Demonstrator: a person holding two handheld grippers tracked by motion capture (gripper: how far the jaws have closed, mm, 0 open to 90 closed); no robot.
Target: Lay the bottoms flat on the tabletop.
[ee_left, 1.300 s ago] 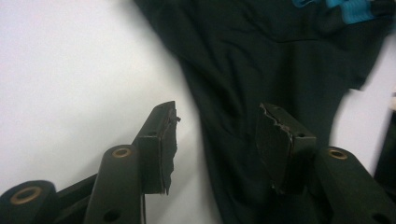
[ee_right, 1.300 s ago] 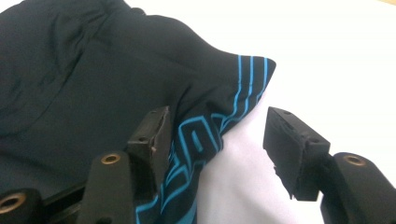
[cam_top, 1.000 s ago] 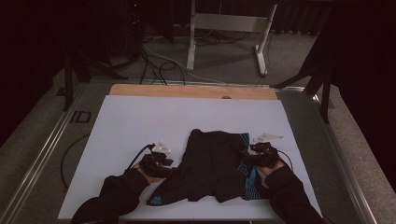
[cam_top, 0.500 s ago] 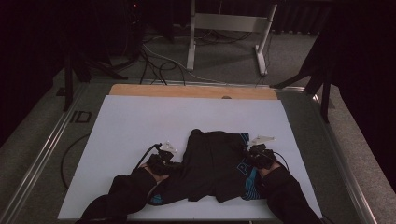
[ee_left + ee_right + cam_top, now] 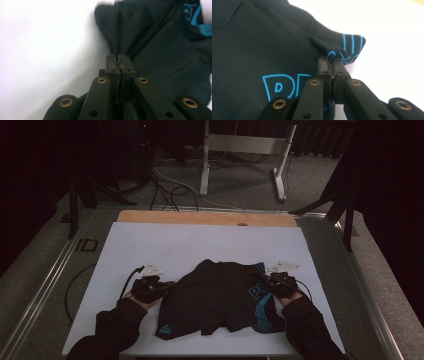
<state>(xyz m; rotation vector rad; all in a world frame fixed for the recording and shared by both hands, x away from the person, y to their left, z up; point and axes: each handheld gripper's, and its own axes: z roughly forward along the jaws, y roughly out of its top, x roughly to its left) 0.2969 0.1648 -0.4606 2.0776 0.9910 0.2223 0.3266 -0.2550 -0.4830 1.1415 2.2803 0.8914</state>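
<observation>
Since a second ago the black shorts have been drawn wider across the white tabletop, lying flatter at its 6 o'clock edge. Both sets of jaws have just been closing, with cloth between them. The left hand-held gripper clenches the shorts' 9 o'clock edge; the right hand-held gripper pinches the blue-striped corner at 3 o'clock. The shorts' long axis runs 9 to 3, and the leg hems face 6 o'clock.
</observation>
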